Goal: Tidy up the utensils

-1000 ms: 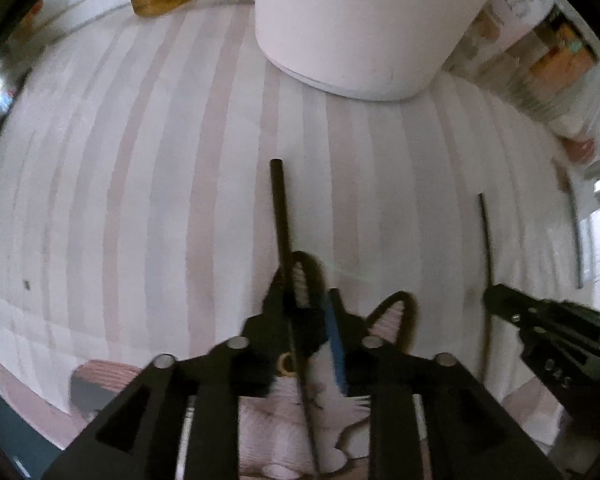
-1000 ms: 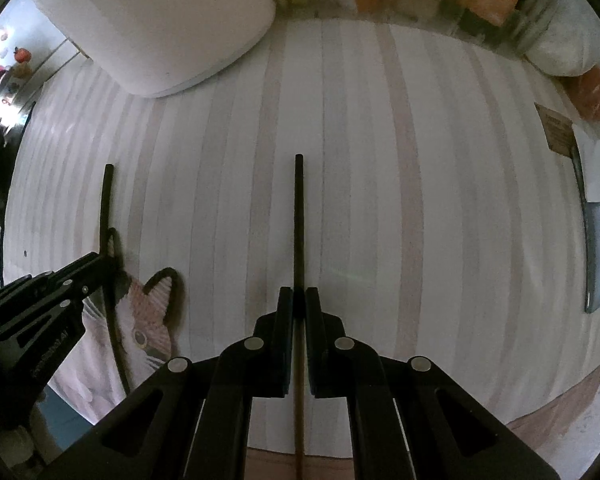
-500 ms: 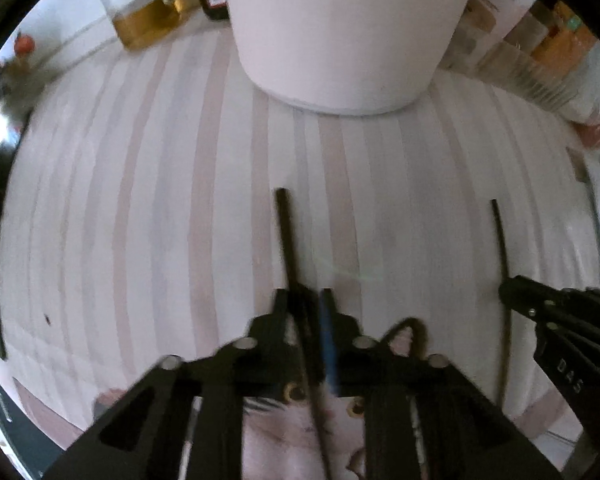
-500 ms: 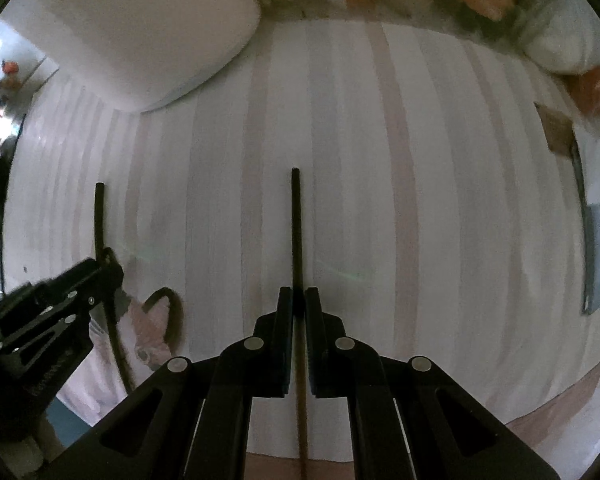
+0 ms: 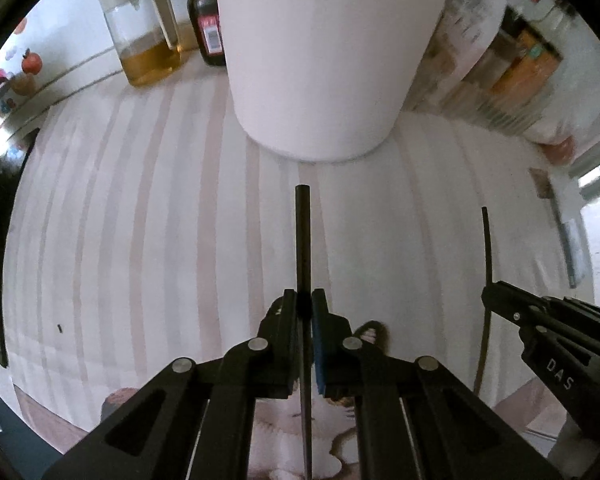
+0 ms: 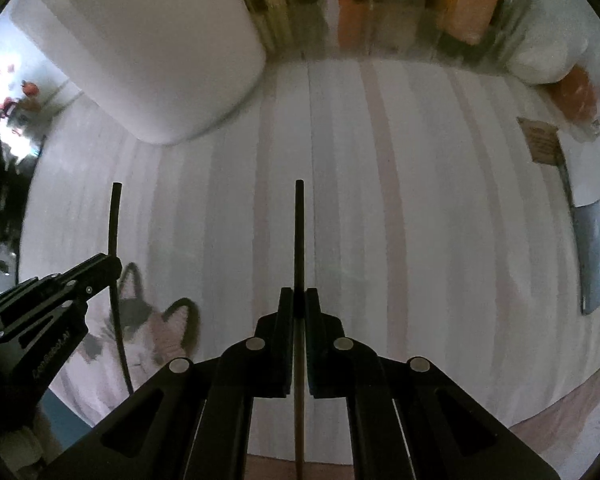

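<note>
The left hand-held gripper is clamped on a black chopstick, and the right hand-held gripper likewise grips its own black chopstick. Both sticks point forward over the striped counter toward the white container beyond.

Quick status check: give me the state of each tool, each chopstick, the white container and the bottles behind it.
left tool: shut on left chopstick
left chopstick: gripped, tip pointing toward white container
right tool: shut on right chopstick
right chopstick: gripped, pointing forward
white container: upright on striped cloth
oil jug: upright, partly full
dark bottle: upright
</note>
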A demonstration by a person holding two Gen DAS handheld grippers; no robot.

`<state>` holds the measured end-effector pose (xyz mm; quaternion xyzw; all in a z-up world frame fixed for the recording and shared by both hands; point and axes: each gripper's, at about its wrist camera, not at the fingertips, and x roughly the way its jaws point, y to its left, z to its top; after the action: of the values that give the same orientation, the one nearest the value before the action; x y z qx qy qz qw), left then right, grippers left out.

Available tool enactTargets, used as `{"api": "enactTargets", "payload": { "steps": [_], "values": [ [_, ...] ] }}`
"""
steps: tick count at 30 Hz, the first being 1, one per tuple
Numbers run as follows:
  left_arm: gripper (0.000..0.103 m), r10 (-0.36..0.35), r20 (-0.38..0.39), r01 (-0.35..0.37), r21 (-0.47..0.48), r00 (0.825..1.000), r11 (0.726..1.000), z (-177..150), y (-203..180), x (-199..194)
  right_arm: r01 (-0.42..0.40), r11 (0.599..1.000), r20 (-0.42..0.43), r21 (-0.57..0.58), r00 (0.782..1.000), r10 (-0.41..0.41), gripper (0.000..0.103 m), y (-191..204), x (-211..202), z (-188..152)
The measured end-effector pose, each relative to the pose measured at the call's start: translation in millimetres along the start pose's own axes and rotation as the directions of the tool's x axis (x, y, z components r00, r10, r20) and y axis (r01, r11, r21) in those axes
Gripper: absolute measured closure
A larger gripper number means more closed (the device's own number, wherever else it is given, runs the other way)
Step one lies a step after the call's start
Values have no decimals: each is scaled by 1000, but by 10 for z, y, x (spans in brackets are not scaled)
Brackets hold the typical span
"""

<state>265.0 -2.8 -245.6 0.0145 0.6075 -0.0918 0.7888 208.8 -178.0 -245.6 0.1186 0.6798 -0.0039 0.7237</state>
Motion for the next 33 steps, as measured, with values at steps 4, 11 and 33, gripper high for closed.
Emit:
{"api": "enactTargets", "payload": {
  "steps": [4, 11, 33],
  "values": [
    [99, -15, 47, 14, 5, 999, 1000, 26, -7, -336, -25, 1000, 68, -5, 997, 25, 98, -40, -245, -21],
    [99, -32, 132, 31, 15, 991, 999, -85, -14, -759, -50, 999, 170, -19, 984, 53, 98, 228, -472, 27],
    [99, -10, 299, -6, 54, 954, 999, 231, -165, -1295, -74, 994, 450, -75, 887, 100, 99, 611, -889, 456]
  ]
}}
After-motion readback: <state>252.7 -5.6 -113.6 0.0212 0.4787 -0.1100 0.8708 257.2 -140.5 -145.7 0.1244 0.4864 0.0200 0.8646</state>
